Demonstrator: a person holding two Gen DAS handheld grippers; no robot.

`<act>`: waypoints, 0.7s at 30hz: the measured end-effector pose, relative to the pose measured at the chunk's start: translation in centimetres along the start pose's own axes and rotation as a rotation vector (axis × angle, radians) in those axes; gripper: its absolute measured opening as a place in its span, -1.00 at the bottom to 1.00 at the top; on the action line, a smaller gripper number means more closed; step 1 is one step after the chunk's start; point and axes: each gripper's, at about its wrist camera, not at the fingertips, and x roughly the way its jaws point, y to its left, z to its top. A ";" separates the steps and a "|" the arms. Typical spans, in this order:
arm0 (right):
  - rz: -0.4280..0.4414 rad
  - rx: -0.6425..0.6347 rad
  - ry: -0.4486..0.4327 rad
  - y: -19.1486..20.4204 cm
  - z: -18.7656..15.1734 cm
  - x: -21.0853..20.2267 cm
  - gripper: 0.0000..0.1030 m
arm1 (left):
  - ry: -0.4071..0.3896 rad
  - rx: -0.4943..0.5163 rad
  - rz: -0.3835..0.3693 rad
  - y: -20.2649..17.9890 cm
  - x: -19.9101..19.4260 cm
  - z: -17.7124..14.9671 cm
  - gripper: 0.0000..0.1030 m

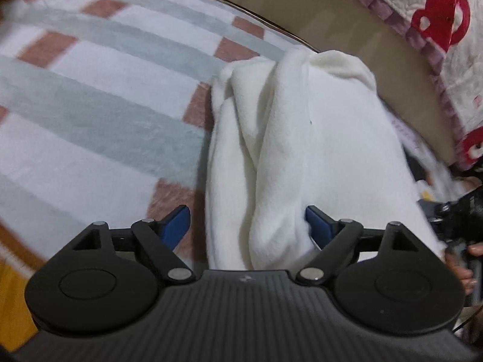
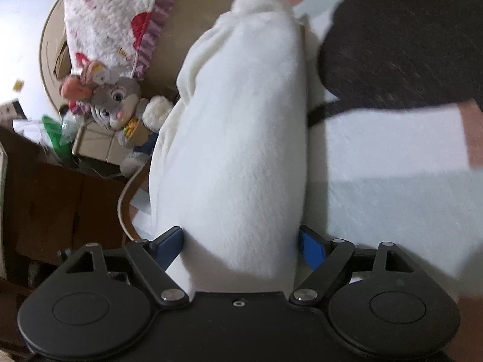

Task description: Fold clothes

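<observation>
A white fleece garment point(image 1: 302, 150) lies in a long rolled bundle on a plaid blanket point(image 1: 90, 90) of white, grey and pink. My left gripper point(image 1: 246, 223) stands open over its near end. The left pad point(image 1: 178, 223) is clear of the cloth, and the right pad point(image 1: 315, 224) is tucked against a fold. In the right wrist view the same garment point(image 2: 241, 120) runs away from me. My right gripper point(image 2: 241, 241) straddles its near end with the jaws wide, and the cloth fills most of the gap.
A tan bed edge point(image 1: 332, 21) and a quilt with red teapots point(image 1: 437, 24) lie beyond the garment. A dark cloth point(image 2: 392, 45) covers the blanket at upper right. A plush rabbit point(image 2: 117, 102), boxes and brown furniture point(image 2: 60, 205) stand left. A hand point(image 1: 459, 265) shows at the right edge.
</observation>
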 end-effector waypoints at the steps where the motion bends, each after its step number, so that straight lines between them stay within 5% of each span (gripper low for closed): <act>1: -0.007 -0.013 0.005 0.2 0.4 0.4 0.75 | -0.012 -0.056 -0.054 0.8 0.2 0.0 0.69; 3: -0.012 -0.009 0.009 0.2 1.1 1.3 0.77 | -0.028 -0.218 -0.176 2.6 0.6 -0.2 0.69; 6: -0.015 -0.020 -0.007 0.4 2.1 2.5 0.79 | 0.046 -0.359 -0.312 3.4 2.1 -1.0 -0.03; 8: -0.033 -0.070 -0.022 1.2 2.5 3.1 0.73 | -0.010 -0.187 -0.225 1.0 1.3 -1.3 -0.24; 11: -0.065 -0.251 -0.077 3.8 2.0 2.7 0.31 | -0.064 0.020 -0.109 -2.5 -0.2 -1.2 -0.37; 13: -0.085 -0.346 -0.105 5.6 1.8 1.9 0.14 | -0.089 0.053 -0.091 -3.7 -0.7 -0.9 -0.39; 21: -0.132 -0.549 -0.212 11.7 1.2 -1.3 0.08 | -0.196 0.169 -0.062 -6.6 -3.8 -0.1 -0.39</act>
